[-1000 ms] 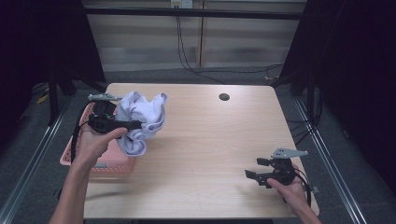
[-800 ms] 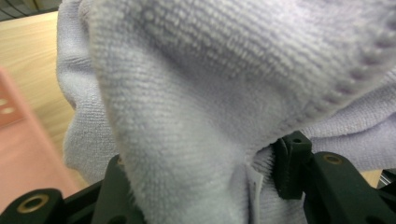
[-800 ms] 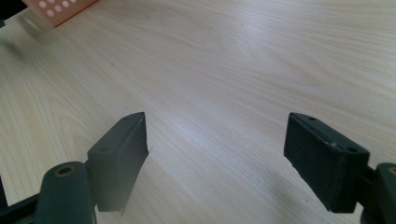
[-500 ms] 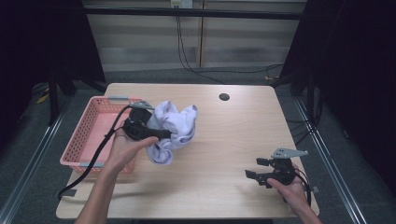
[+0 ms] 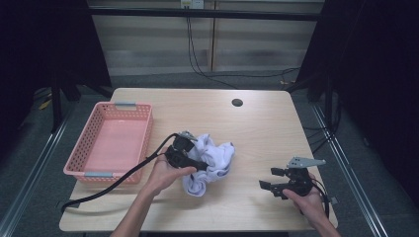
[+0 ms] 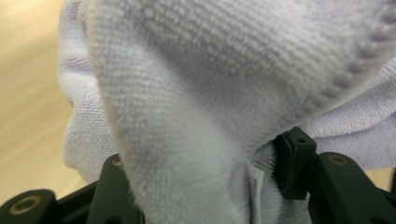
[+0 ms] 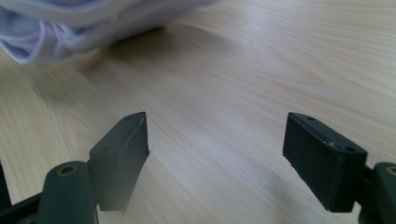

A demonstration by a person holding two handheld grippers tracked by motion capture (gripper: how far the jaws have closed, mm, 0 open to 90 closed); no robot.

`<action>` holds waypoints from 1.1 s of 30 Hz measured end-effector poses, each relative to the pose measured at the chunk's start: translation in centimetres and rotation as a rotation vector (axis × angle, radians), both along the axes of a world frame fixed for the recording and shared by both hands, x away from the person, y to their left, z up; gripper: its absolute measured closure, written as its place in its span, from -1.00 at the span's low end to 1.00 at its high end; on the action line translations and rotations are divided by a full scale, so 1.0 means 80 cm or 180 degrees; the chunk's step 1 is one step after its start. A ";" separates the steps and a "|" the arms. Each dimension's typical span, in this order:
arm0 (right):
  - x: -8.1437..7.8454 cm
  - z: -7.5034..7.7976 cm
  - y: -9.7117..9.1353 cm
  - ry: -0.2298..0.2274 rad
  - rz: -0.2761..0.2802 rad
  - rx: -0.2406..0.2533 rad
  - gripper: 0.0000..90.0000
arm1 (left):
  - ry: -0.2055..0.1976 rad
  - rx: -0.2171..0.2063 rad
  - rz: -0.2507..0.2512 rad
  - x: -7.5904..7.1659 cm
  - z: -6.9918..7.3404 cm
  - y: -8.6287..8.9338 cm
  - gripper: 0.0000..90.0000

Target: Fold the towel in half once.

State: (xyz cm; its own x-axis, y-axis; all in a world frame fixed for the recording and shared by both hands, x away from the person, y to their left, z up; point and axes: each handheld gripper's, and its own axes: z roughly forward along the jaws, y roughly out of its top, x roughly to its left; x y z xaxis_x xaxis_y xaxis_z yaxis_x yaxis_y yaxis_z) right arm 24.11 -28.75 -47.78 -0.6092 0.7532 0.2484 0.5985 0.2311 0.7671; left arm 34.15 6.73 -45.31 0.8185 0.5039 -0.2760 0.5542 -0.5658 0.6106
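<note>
1. A crumpled pale lilac towel point(image 5: 210, 160) lies on the wooden table point(image 5: 267, 128), slightly left of its middle and closer to the near edge.
2. The left gripper point(image 5: 197, 164) lies against the towel's left side. Its jaws have just been easing apart, yet the left gripper view has terry cloth point(image 6: 196, 107) bunched between them and against the pads: they are grasping the towel.
3. A small white tag point(image 6: 256, 186) peeks out between the folds; no writing on it can be read.
4. The right gripper point(image 5: 267, 178) rests near the table's near right corner, jaws spread and holding nothing.
5. A pink basket point(image 5: 81, 148) stands along the left edge.
</note>
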 end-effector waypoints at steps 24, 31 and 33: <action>-0.001 0.013 0.007 -0.0105 0.0008 0.0055 -0.53 | -0.0268 -0.0336 -0.0148 -0.032 0.025 0.012 -0.65; 0.007 0.029 0.026 -0.0195 0.0181 0.0067 -0.23 | -0.0334 -0.0349 -0.0069 -0.065 0.025 0.045 0.06; 0.012 0.032 0.034 -0.0192 0.0225 0.0056 -0.10 | -0.0318 -0.0430 -0.0094 -0.073 0.024 0.052 0.19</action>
